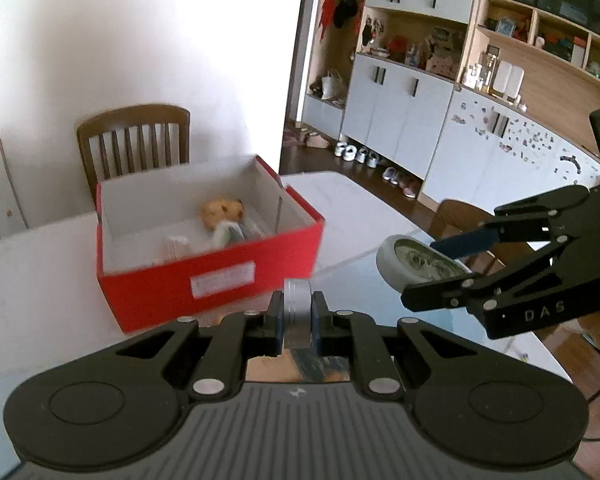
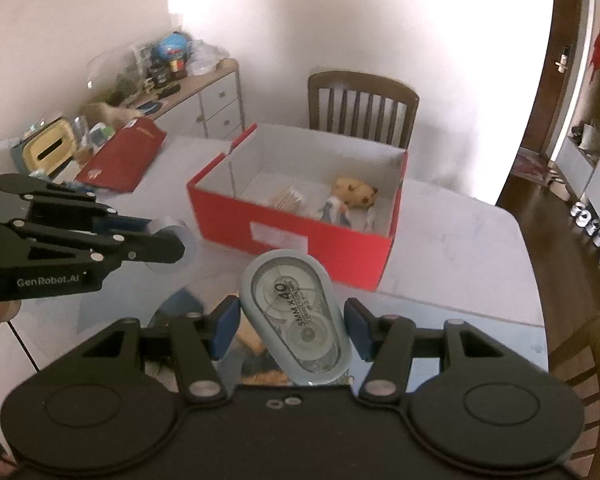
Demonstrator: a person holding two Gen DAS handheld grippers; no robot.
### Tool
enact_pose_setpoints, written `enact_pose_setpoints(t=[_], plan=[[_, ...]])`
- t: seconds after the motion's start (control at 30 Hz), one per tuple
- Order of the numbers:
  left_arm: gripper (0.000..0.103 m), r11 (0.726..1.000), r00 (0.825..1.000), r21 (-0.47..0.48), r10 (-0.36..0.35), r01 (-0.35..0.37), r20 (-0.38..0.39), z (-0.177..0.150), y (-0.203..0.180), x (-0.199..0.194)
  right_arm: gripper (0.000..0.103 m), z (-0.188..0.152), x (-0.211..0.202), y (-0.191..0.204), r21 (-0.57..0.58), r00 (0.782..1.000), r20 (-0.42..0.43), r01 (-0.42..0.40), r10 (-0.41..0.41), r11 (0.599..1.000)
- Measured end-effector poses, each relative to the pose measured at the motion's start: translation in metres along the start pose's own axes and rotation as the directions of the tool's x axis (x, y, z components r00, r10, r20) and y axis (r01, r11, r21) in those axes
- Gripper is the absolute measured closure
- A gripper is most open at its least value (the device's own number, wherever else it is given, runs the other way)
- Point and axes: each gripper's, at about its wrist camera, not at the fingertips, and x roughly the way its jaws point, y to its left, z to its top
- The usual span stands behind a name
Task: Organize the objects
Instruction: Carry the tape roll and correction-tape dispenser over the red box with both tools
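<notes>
My left gripper [image 1: 298,320] is shut on a small grey round roll [image 1: 298,308], held on edge above the table. In the right wrist view the left gripper [image 2: 168,236] comes in from the left with the grey roll [image 2: 174,240] at its tips. My right gripper [image 2: 292,324] is shut on a pale blue correction tape dispenser [image 2: 296,316], held flat between the blue pads. The left wrist view shows the right gripper [image 1: 420,272] at the right with the dispenser [image 1: 416,260]. Ahead of both stands an open red box [image 1: 204,280] [image 2: 292,236] holding a small bear toy [image 1: 224,216] [image 2: 352,196] and a pale bundle [image 2: 288,198].
A wooden chair [image 2: 362,104] stands behind the box at the white table [image 2: 460,240]. The red lid [image 2: 120,156] leans at the table's left. A cluttered sideboard [image 2: 216,100] lines the wall. Cabinets [image 1: 400,108] and shoes [image 1: 356,154] are across the floor.
</notes>
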Motion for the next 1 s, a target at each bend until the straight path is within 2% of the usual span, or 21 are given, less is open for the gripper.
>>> enact_pose_setpoints(t=[0.3, 0.6, 1.0], plan=[[0.091, 0.999, 0.999, 0.01, 0.046, -0.046, 0.004, 0.046, 0.028, 0.02, 0.047, 0.049, 0.029, -0.005, 0.06, 0.999, 0.012, 0.038, -0.038, 0.997], [0.091, 0.995, 0.996, 0.035, 0.092, -0.092, -0.014, 0.083, 0.063, 0.051, 0.047, 0.093, 0.064, -0.002, 0.066, 0.997, 0.028, 0.072, -0.074, 0.995], [0.091, 0.986, 0.985, 0.036, 0.166, -0.165, -0.044, 0.115, 0.113, 0.11, 0.047, 0.12, 0.135, -0.002, 0.05, 0.988, -0.027, 0.151, -0.15, 0.987]])
